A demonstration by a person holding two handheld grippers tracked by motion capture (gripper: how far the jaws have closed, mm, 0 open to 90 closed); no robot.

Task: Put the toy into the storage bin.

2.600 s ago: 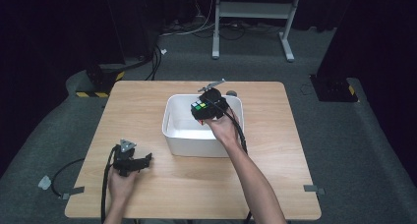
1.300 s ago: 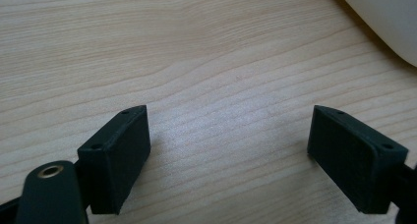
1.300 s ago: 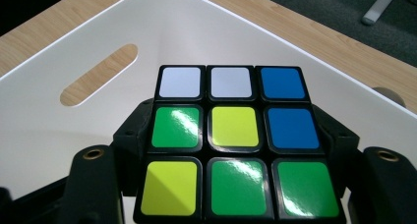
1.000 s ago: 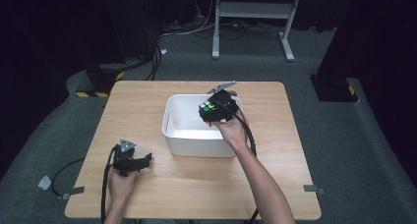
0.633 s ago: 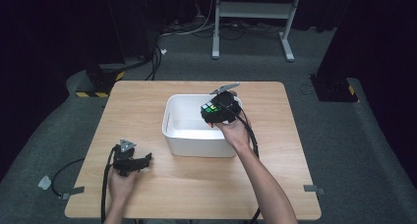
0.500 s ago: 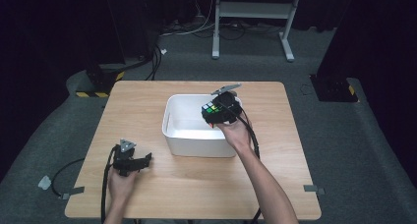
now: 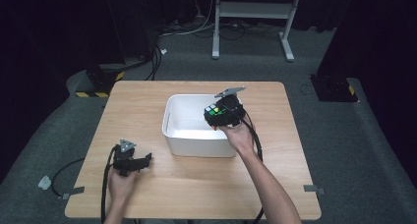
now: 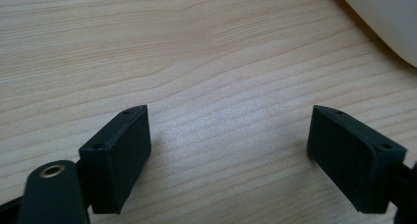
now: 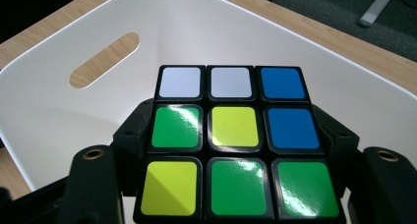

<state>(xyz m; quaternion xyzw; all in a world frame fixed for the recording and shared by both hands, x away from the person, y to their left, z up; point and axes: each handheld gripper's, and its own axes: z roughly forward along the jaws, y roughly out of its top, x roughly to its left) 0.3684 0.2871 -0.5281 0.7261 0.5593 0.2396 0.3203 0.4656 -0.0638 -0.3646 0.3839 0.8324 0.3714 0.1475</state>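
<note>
Right of centre in the high view, I am keeping my right gripper (image 7: 222,117) clenched on the Rubik's cube (image 7: 215,114), holding it over the right-hand part of the white plastic bin (image 7: 196,145). Along the right gripper view, the black jaws are pressing the cube (image 9: 231,140) from both sides at its lower rows, with the green, yellow, blue and white stickers facing the camera and the bin's wall with its slot handle (image 9: 104,60) lying beyond in the upper left. I judge that I am gripping it at the flanks so it hangs level above the bin's floor.

Lower left of the high view, my left gripper (image 7: 142,161) is resting released on the wooden table (image 7: 147,101), parked clear of the work; its own view shows the jaws standing wide with bare wood grain between them and the bin's rounded corner (image 8: 388,17) at upper right.

Beyond the table lies grey carpet, with cables and a white stand's legs (image 7: 253,22) along the dark top of the frame.
</note>
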